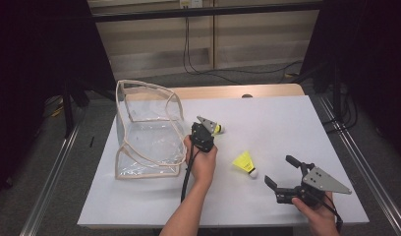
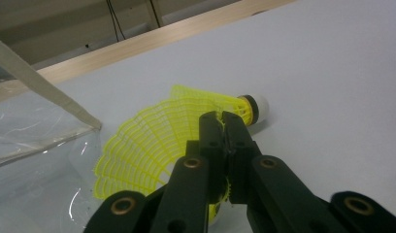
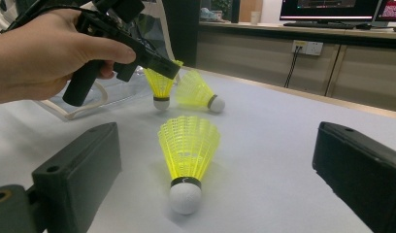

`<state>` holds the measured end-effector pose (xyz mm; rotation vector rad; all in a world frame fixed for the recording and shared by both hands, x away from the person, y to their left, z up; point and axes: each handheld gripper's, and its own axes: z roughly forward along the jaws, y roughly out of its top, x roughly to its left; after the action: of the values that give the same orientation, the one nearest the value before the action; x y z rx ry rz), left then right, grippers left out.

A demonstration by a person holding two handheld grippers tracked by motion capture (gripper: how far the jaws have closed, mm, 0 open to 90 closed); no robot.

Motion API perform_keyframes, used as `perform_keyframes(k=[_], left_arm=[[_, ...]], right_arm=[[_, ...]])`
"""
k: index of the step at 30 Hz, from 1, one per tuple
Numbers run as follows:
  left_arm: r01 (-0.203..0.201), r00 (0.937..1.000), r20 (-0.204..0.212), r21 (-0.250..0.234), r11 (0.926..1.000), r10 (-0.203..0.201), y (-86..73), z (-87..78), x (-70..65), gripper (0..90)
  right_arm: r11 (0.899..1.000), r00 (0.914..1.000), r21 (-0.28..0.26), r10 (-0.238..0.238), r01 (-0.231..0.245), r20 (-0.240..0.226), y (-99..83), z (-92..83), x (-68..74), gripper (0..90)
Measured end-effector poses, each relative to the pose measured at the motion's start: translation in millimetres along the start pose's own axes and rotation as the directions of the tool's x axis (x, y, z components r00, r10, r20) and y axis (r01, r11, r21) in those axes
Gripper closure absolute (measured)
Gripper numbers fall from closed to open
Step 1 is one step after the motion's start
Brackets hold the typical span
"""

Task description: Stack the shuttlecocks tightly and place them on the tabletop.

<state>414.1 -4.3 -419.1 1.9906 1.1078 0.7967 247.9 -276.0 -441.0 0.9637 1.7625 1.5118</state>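
**Transfer of shuttlecocks toward the clear bag, pick-up stage.** The left gripper (image 2: 225,127) is clenched on the mesh skirt of the held shuttlecock (image 3: 159,82), pinching one wall of the skirt near its rim. This shuttlecock sits just beside the clear bag (image 1: 139,174), at the side of the bag that faces the middle of the white table (image 1: 287,128). Its long axis is close to upright, with the white cork down and the flared skirt up toward the jaws (whether the cork touches the table cannot be told).

A second shuttlecock (image 3: 196,90) lies on its side just beyond the held one, a little farther from the bag, with its cork pointing away from the bag.

A third shuttlecock (image 1: 243,161) lies well apart from the bag, its cork aimed at the person's edge of the table. The right gripper (image 1: 278,169), farthest from the bag, is released with its jaws spread wide, and holds nothing.

Judged step: the first shuttlecock is grasped but not yet bagged. The next move would call for lifting it over the beige-trimmed rim and into the bag's mouth before the jaws let go. The thin skirt may flex or slip in the pinch, so a steady carry seems advisable.
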Motion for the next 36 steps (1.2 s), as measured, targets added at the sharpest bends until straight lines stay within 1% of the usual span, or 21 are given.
perform_keyframes(k=[3,5,7,8,10,11,12,13,14,15,18,20,22,24,25,26,29,31,32,34,36], left_arm=[[0.011,0.9998,0.019,-0.002,0.9999,-0.011,-0.9,2.2,-1.8,87.4],[0.035,0.9979,0.055,-0.011,0.9993,-0.035,-0.2,3.0,-3.1,83.2],[0.037,0.9963,0.079,-0.014,0.9992,-0.036,1.2,2.8,-5.0,80.1],[0.051,0.9948,0.089,-0.021,0.9985,-0.049,1.6,2.8,-6.1,78.5],[0.063,0.9917,0.114,-0.018,0.9978,-0.061,2.9,3.6,-8.4,76.0],[0.062,0.9912,0.118,-0.016,0.998,-0.059,3.2,3.9,-8.7,74.7],[0.077,0.9879,0.136,-0.016,0.9969,-0.074,3.5,4.9,-9.3,73.6],[0.092,0.9857,0.143,-0.009,0.9957,-0.089,3.6,5.4,-10.0,71.5],[0.084,0.9856,0.148,-0.008,0.9965,-0.082,3.8,5.7,-9.9,70.7],[0.086,0.9842,0.156,-0.007,0.9963,-0.084,4.0,6.1,-10.4,70.5],[0.112,0.9789,0.173,-0.008,0.9936,-0.109,4.6,6.8,-11.1,69.6],[0.112,0.9784,0.176,-0.008,0.9936,-0.109,5.9,6.6,-12.1,69.3],[0.118,0.9761,0.185,-0.011,0.993,-0.113,6.7,6.7,-13.3,68.6],[0.125,0.9733,0.195,-0.007,0.9921,-0.121,6.7,7.2,-14.3,68.7],[0.123,0.9736,0.194,-0.002,0.9924,-0.121,6.6,7.2,-14.6,69.0],[0.129,0.9724,0.196,-0.002,0.9916,-0.126,6.2,7.7,-14.5,69.3],[0.14,0.9677,0.212,0.002,0.9902,-0.137,5.9,9.1,-14.7,70.8],[0.156,0.9612,0.23,0.006,0.9878,-0.153,6.2,9.3,-14.4,74.5],[0.163,0.9599,0.23,0.006,0.9866,-0.16,6.7,9.2,-14.6,76.1],[0.153,0.9643,0.218,0.006,0.9882,-0.15,7.2,8.8,-15.2,81.3],[0.158,0.9632,0.219,0.01,0.9874,-0.156,6.9,9.5,-15.3,85.8]], right_arm=[[1.0,1.0,0.002,0.0,0.0,0.0,0.1,0.0,0.5,2.9],[1.0,1.0,0.003,0.001,-0.001,0.0,0.0,0.2,0.7,2.9],[1.0,1.0,0.004,0.0,0.0,-0.001,-0.2,0.5,0.4,2.9],[1.0,1.0,0.004,0.0,0.0,0.0,-0.2,0.6,0.3,2.9],[1.0,1.0,0.004,0.0,0.0,0.0,-0.1,0.7,0.5,2.9],[1.0,1.0,0.004,0.0,0.0,-0.003,-0.1,0.8,0.6,2.9],[1.0,1.0,0.005,0.001,-0.001,-0.001,-0.1,0.8,0.8,2.9],[1.0,1.0,0.006,-0.001,0.001,-0.001,-0.1,0.8,0.9,2.9],[1.0,1.0,0.005,-0.002,0.002,-0.002,-0.1,0.7,0.9,2.9],[1.0,1.0,0.005,-0.001,0.002,-0.002,-0.1,0.7,0.9,2.9],[1.0,1.0,0.006,0.003,-0.003,-0.002,-0.4,0.7,0.2,2.9],[1.0,1.0,0.004,0.002,-0.002,-0.002,-0.4,0.7,-0.1,2.9],[1.0,1.0,0.004,0.002,-0.002,-0.003,-0.3,0.6,-0.1,2.9],[1.0,1.0,0.006,0.003,-0.003,-0.002,-0.2,0.6,0.2,2.9],[1.0,1.0,0.007,0.004,-0.004,-0.002,-0.3,0.7,0.4,2.9],[1.0,1.0,0.008,0.002,-0.002,-0.001,-0.2,0.6,0.4,2.9],[1.0,1.0,0.007,0.003,-0.003,-0.003,-0.1,0.4,0.6,2.9],[1.0,1.0,0.007,0.003,-0.003,-0.003,-0.1,0.4,0.4,2.9],[1.0,1.0,0.006,0.004,-0.003,-0.003,-0.2,0.4,0.4,2.9],[1.0,1.0,0.005,0.003,-0.003,-0.004,-0.3,0.6,0.1,2.9],[1.0,1.0,0.008,0.004,-0.004,-0.005,-0.3,0.7,0.3,2.9]])
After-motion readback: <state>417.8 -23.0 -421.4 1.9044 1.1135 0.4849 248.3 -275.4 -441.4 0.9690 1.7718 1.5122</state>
